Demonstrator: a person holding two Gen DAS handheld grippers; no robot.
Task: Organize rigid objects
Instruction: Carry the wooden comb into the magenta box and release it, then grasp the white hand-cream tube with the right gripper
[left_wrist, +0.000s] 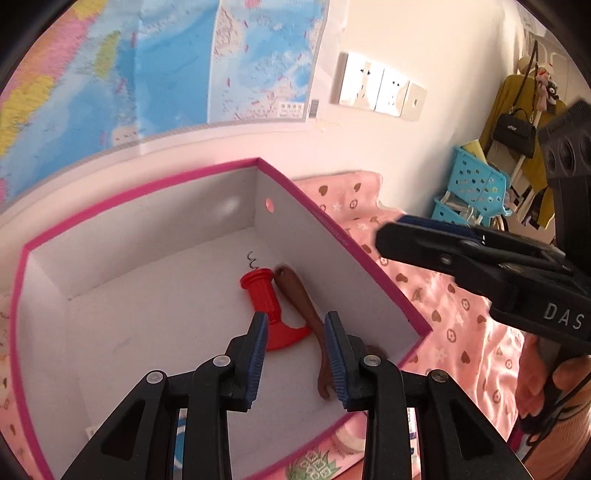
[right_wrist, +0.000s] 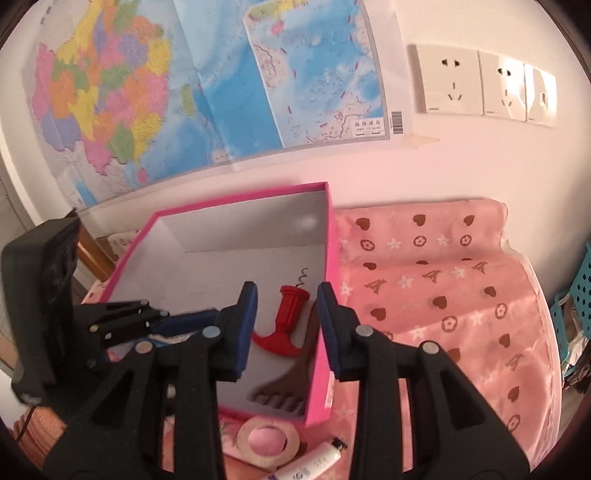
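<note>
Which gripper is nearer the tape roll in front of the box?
Right. The right gripper hovers just above the tape roll; the left gripper is over the pink box, farther away.

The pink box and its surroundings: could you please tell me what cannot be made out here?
- Brown back scratcher: left wrist view, its claw end sits behind a blue pad.
- Tape roll: right wrist view, partly behind the right gripper.
- White lighter: right wrist view, cut off by the bottom edge.
- Pink box: left wrist view, near corner hidden by the left gripper.
</note>
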